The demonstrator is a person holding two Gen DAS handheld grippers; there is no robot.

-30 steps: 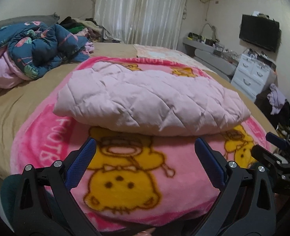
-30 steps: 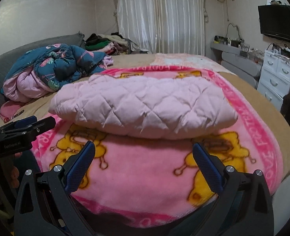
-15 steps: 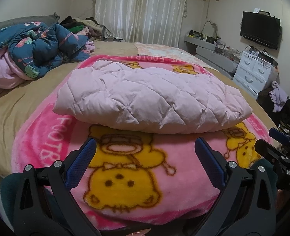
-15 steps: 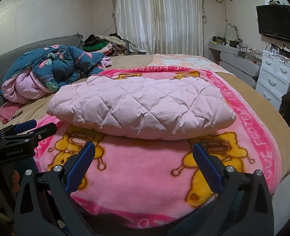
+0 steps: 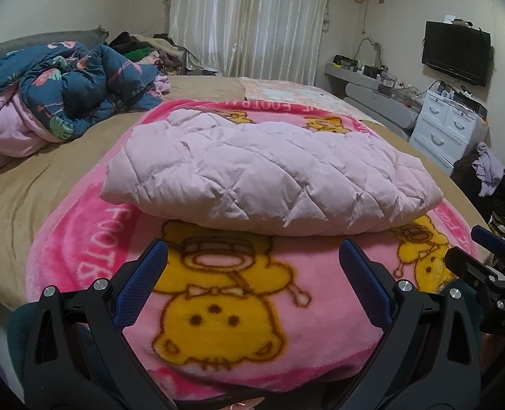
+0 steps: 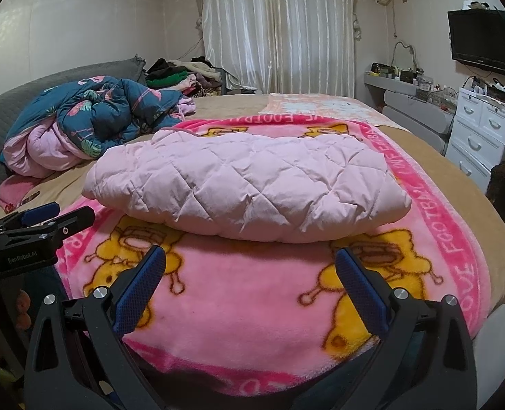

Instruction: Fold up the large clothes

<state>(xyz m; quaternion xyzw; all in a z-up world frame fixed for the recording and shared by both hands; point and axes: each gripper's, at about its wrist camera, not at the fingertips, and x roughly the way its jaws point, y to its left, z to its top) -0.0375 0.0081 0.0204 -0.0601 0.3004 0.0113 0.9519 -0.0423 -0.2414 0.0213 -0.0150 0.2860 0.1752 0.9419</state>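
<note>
Left wrist view shows a crumpled navy floral duvet (image 5: 81,92) heaped on the bed's far left, well apart from the folded pink quilted coat (image 5: 269,181), with white drawers (image 5: 447,130) off to the right. Bare pink cartoon blanket (image 5: 225,290) lies between the coat and my left claw (image 5: 252,283) and right claw (image 6: 252,283). Both gape wide and empty; the coat's long axis runs left to right across the blanket.

a pink cartoon blanket (image 5: 225,307) spreads straight ahead of the tongs. far left ahead, a rumpled blue floral duvet (image 5: 81,85). white curtains (image 6: 279,30) hang far ahead; a white dresser (image 6: 481,130) and wall tv (image 6: 481,41) sit right.
</note>
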